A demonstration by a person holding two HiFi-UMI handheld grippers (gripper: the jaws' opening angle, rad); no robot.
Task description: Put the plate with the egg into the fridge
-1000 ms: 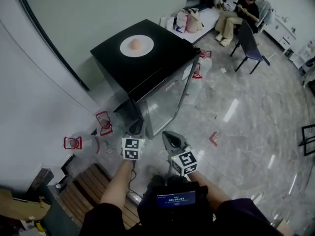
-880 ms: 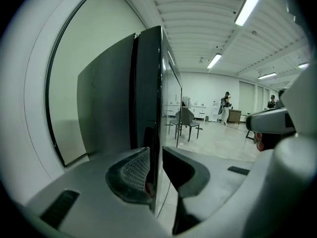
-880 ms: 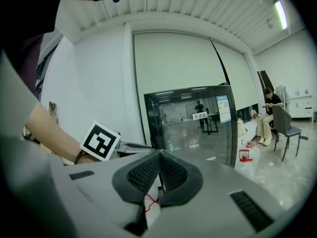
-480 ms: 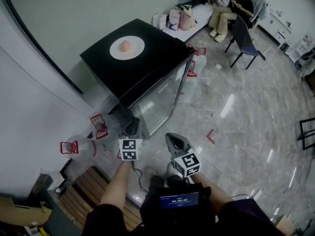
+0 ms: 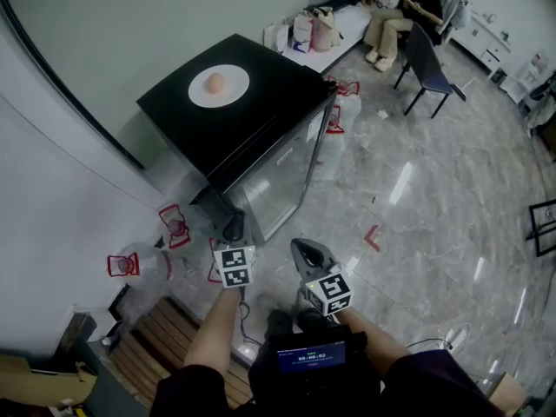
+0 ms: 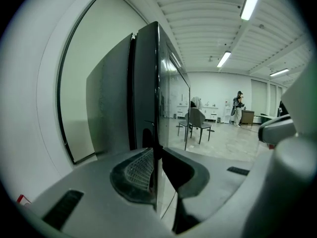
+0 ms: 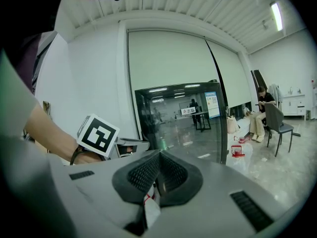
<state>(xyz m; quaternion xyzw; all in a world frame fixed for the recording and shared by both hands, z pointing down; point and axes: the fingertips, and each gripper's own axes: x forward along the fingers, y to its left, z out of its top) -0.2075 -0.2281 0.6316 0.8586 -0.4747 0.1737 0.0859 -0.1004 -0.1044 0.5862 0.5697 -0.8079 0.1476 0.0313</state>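
A white plate [image 5: 228, 91] with a tan egg [image 5: 215, 82] on it rests on top of the black mini fridge [image 5: 269, 115]. The fridge's glass door [image 5: 282, 176] faces me. My left gripper [image 5: 233, 229] is at the near vertical edge of that door. In the left gripper view the door edge [image 6: 146, 93] runs between the jaws of my left gripper [image 6: 157, 170], and the pads [image 6: 141, 168] close on it. My right gripper [image 5: 304, 250] hovers just to the right, in front of the door. Its jaws are shut with nothing in them [image 7: 158, 175].
Clear water jugs with red labels lie on the floor left of the fridge [image 5: 139, 263] and stand beyond it [image 5: 347, 111]. A wooden pallet [image 5: 161, 337] lies at my left. A chair [image 5: 430, 63], a seated person [image 5: 395, 20] and bags [image 5: 304, 33] are at the back.
The head view has drifted, so the fridge shows a little further left. Both grippers stay by the door's near edge. Plate and egg have not moved.
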